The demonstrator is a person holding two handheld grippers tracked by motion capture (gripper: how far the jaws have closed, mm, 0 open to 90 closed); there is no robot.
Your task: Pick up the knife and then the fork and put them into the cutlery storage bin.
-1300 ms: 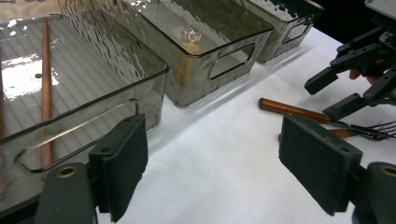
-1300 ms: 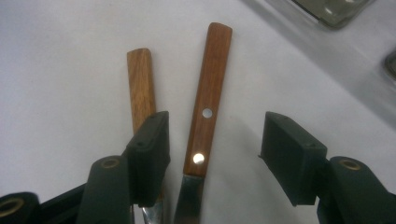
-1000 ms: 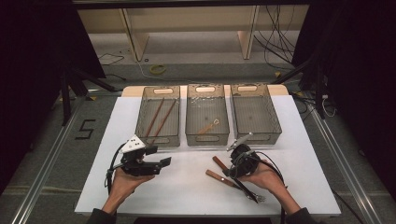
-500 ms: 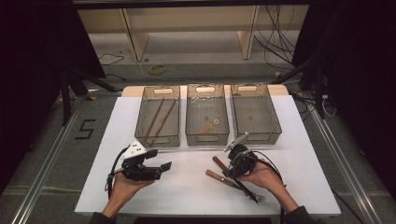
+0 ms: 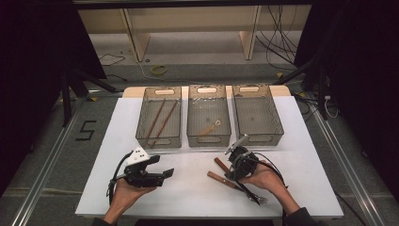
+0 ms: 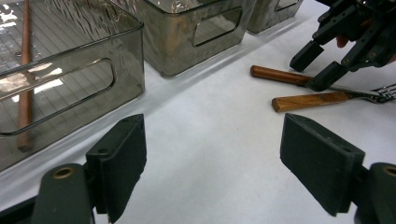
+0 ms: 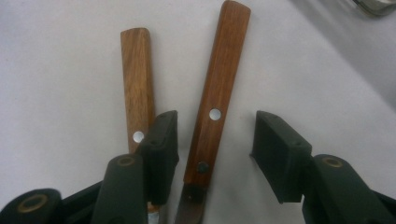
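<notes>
High view, right gripper: the right gripper (image 5: 233, 170) points down at the white table (image 5: 301, 155), its tips over two wooden-handled utensils.
High view, utensils: the longer handle (image 5: 221, 165) and the shorter handle (image 5: 219, 179) lie side by side just left of the gripper body; the metal ends run under the right hand (image 5: 263, 180), and fork tines (image 5: 259, 199) show beyond it.
High view, left gripper: the left gripper (image 5: 165, 174) is held level in the left hand (image 5: 128, 193), well apart from the utensils, tips pointing toward them.
High view, bins: three clear bins (image 5: 254, 115) stand ahead of both grippers.
Left gripper view, grip: jaws spread wide with bare table between them.
Left gripper view, ahead: both handles lie ahead and to the right, with the other gripper's tips set on them; a bin with a brown stick (image 6: 25, 74) sits to the left.
Right gripper view, grip: jaws part open and just closing in; the longer handle (image 7: 217, 98) lies between them, with a gap to the right pad.
Right gripper view, neighbour: the shorter handle (image 7: 137, 84) lies just outside the left jaw, which covers its near end.
</notes>
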